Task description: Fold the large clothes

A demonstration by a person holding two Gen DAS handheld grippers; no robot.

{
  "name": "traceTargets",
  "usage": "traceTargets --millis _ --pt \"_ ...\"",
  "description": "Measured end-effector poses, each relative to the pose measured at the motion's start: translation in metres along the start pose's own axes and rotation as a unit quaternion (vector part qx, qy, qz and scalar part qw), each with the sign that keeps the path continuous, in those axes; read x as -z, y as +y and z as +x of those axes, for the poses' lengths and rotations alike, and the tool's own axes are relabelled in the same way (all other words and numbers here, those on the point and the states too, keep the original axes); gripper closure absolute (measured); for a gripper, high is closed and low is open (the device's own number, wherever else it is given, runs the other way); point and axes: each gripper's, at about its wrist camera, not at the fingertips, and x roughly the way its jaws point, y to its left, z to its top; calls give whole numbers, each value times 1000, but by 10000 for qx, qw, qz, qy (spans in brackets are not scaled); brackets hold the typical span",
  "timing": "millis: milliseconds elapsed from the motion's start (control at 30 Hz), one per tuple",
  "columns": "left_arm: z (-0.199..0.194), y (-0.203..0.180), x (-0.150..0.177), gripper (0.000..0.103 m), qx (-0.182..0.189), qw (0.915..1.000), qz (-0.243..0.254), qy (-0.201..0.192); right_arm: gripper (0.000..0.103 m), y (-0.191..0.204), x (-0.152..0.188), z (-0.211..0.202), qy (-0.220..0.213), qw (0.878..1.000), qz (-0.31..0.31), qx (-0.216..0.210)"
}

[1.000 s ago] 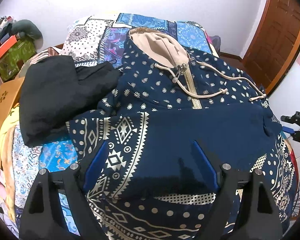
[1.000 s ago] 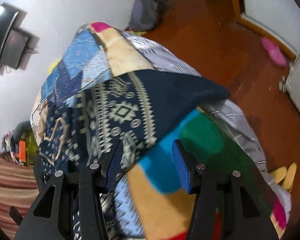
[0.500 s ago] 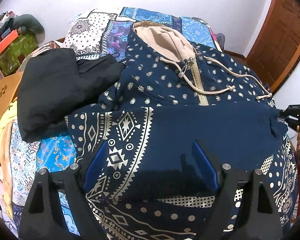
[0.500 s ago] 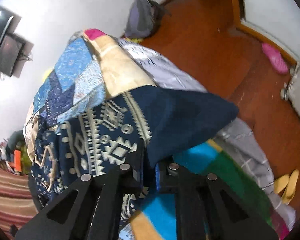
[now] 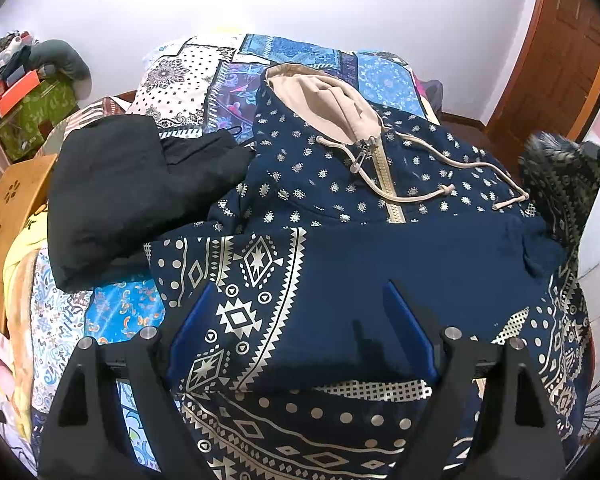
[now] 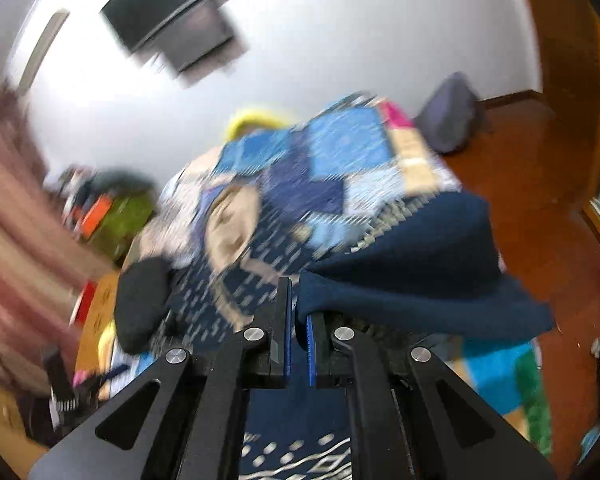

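- The right gripper (image 6: 297,322) is pinched tight on a navy fold of the hoodie (image 5: 380,248), the cloth draping off to its right; the view is blurred.
- The left gripper (image 5: 300,332) stands spread wide just above the folded-over navy sleeve, its pads apart from the cloth.
- One hoodie: navy with cream geometric bands, small motifs, tan hood lining, zipper and two drawcords, spread on the patchwork bed (image 5: 204,80) ahead of the left gripper.
- One black garment (image 5: 112,196) lies ahead-left, touching the hoodie.

A black garment (image 5: 132,196) lies on the patchwork bedspread (image 5: 204,80).
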Motion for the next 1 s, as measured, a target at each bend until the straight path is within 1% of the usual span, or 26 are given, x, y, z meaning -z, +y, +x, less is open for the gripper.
traceTargets --millis 100,133,233,367,467,533,667,767,833,867,933,1000 --pt "-3 1 2 19 -18 10000 63 -17 98 15 18 23 391 9986 -354 43" --pt "-4 1 3 19 -30 10000 76 -15 98 18 26 33 586 9974 -412 48" --pt "-4 2 6 19 -30 9999 100 11 98 13 47 61 1153 9929 -281 29" --pt "-2 2 9 19 5 9999 117 66 95 9 62 78 1597 9866 -216 238" --pt "-1 -2 11 19 -39 9998 206 75 95 8 69 74 1786 9829 -266 356" --pt "0 -4 12 19 -47 9996 265 74 89 9 67 64 1796 9826 -315 362" --pt "1 -10 11 19 3 9995 318 78 80 14 61 45 1666 9848 -347 357" --pt "2 -13 11 19 23 9994 344 76 68 12 54 24 1286 9903 -344 408" --pt "4 -15 11 19 20 9993 363 89 57 8 48 12 1003 9934 -260 494" --pt "4 -15 10 19 18 9993 368 98 55 5 45 6 858 9947 -195 526" --pt "6 -16 10 19 11 9992 376 112 48 -9 38 -4 544 9966 71 608" --pt "7 -16 10 19 2 9992 373 126 46 -24 33 -8 374 9959 385 722"
